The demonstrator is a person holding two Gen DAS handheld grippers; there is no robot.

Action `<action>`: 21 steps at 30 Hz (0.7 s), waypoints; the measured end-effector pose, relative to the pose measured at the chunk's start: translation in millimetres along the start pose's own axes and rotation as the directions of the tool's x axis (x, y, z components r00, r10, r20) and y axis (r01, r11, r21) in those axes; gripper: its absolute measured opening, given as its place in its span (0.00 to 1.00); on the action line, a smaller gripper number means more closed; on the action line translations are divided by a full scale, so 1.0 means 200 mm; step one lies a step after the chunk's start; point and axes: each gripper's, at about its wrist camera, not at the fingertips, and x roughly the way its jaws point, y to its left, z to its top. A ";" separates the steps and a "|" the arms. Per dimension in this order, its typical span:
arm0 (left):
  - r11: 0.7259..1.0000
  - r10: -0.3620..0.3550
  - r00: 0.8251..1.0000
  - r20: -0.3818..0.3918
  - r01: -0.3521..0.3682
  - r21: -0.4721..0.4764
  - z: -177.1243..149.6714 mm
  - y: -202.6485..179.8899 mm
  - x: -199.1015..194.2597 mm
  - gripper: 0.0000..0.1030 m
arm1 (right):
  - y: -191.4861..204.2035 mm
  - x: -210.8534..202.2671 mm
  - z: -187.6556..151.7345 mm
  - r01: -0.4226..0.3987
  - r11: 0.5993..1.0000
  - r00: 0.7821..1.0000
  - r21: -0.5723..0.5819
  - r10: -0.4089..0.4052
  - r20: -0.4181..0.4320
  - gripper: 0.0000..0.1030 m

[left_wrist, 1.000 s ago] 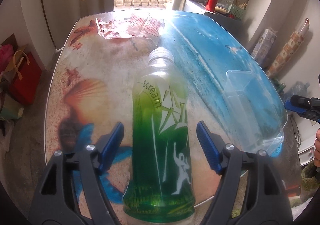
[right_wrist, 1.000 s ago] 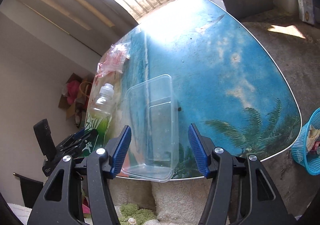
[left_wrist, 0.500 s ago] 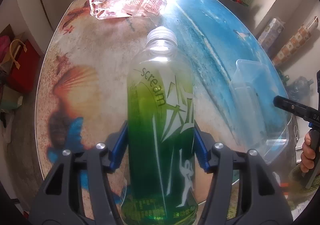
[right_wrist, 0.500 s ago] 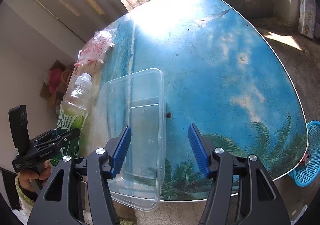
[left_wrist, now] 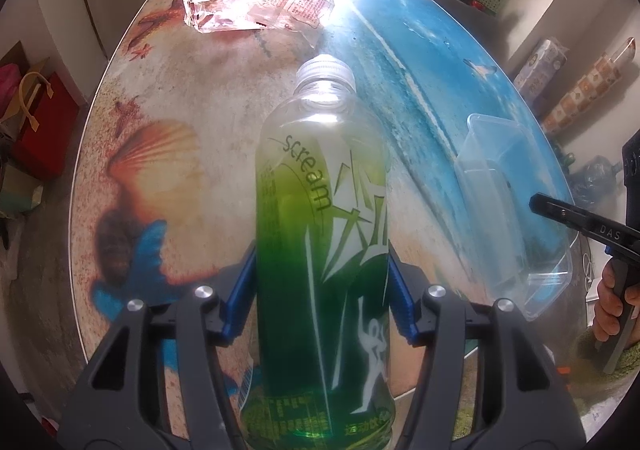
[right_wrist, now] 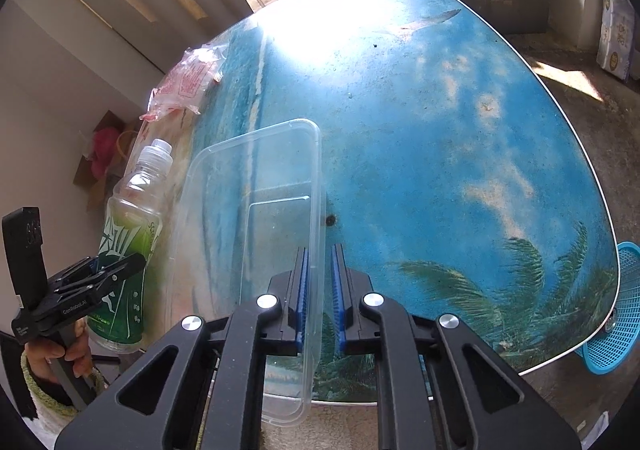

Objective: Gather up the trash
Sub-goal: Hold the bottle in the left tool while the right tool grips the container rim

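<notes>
My left gripper [left_wrist: 322, 298] clamps the green drink bottle [left_wrist: 320, 234] low on its body, both blue pads pressed against its sides; the bottle stands near the table [right_wrist: 420, 109] edge. My right gripper [right_wrist: 320, 298] has just closed narrow, pinching the right wall of the clear plastic container [right_wrist: 256, 185], which overhangs the near edge. A crumpled plastic wrapper [left_wrist: 260, 5] lies far off.

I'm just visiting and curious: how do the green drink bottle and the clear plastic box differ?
The green drink bottle stands upright, tall and capped; the clear plastic box lies low, open-topped and empty. The left gripper clamps the bottle's body; the right gripper pinches the box's wall. Both are see-through plastic.
</notes>
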 end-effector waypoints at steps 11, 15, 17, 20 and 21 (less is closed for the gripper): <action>0.989 0.098 0.995 0.012 -0.099 0.111 -0.03 -0.06 0.00 0.53 | 0.02 0.00 0.00 0.023 1.000 1.000 -0.014 -0.023 0.000 0.06; 0.976 0.141 0.990 0.019 -0.143 0.163 -0.03 -0.09 0.00 0.54 | 0.03 0.01 0.00 0.035 0.999 0.999 -0.015 -0.035 -0.006 0.06; 0.971 0.156 0.988 0.022 -0.157 0.182 -0.04 -0.10 0.01 0.54 | 0.04 0.02 0.00 0.042 0.999 0.999 -0.016 -0.042 -0.008 0.06; 0.959 0.183 0.983 0.023 -0.184 0.215 -0.04 -0.13 0.01 0.54 | 0.05 0.03 0.00 0.047 0.999 0.999 -0.019 -0.048 -0.011 0.06; 0.956 0.191 0.981 0.022 -0.191 0.223 -0.05 -0.13 0.01 0.54 | 0.05 0.03 0.00 0.049 0.999 0.999 -0.020 -0.049 -0.013 0.06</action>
